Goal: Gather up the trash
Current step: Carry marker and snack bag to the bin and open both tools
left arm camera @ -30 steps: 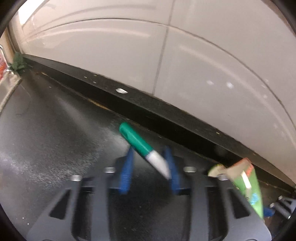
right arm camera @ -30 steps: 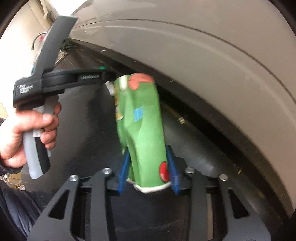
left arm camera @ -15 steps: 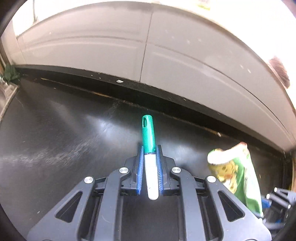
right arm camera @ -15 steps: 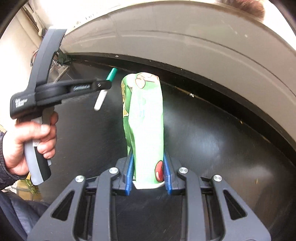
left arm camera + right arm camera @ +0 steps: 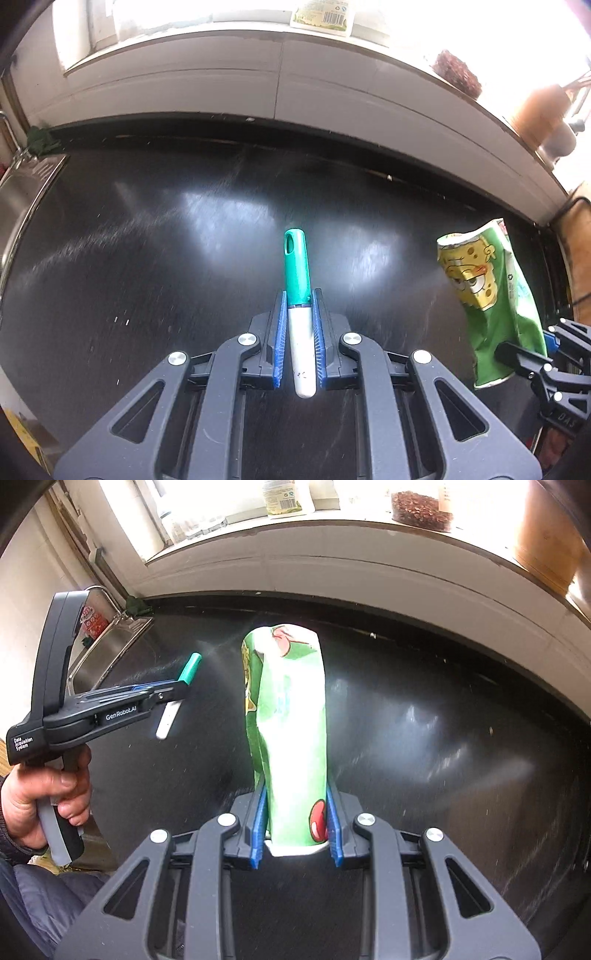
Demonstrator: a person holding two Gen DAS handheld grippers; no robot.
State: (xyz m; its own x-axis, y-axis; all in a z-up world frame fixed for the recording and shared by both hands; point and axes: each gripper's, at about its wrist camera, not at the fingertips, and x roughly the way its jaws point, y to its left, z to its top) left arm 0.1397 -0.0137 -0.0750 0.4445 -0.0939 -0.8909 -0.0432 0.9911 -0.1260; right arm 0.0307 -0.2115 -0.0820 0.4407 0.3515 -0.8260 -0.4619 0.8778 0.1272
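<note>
Starting at the far left of the right wrist view, a person's hand [image 5: 44,797] wraps the grey handle of the left hand-held gripper [image 5: 173,694], with a dark sleeve below it. Behind that sits a steel sink [image 5: 110,653] let into the black surface [image 5: 443,738], and a small dark green clump [image 5: 136,603] lies at the sink's back corner. The left hand-held gripper is closed tight on a marker [image 5: 299,306]: the blue pads [image 5: 280,332] press both sides of the white barrel, the green cap sticks out past the fingertips, and the white end pokes back toward the camera. The marker is held clear above the surface, not touching it.

Further right, the right hand-held gripper [image 5: 297,827] is clamped on a crumpled green snack bag [image 5: 291,731], its blue pads squeezing the bag's lower end while the rest stands up and forward between the fingers. From the left wrist view the same bag [image 5: 491,295] shows a yellow cartoon face and hangs off to the right of the marker, well apart from it, also above the surface.

Along the back runs a pale wall and a bright window ledge carrying a labelled bottle [image 5: 284,496], a jar of reddish-brown bits [image 5: 421,506] and, at the far right, a brown blurred pot [image 5: 550,535].
</note>
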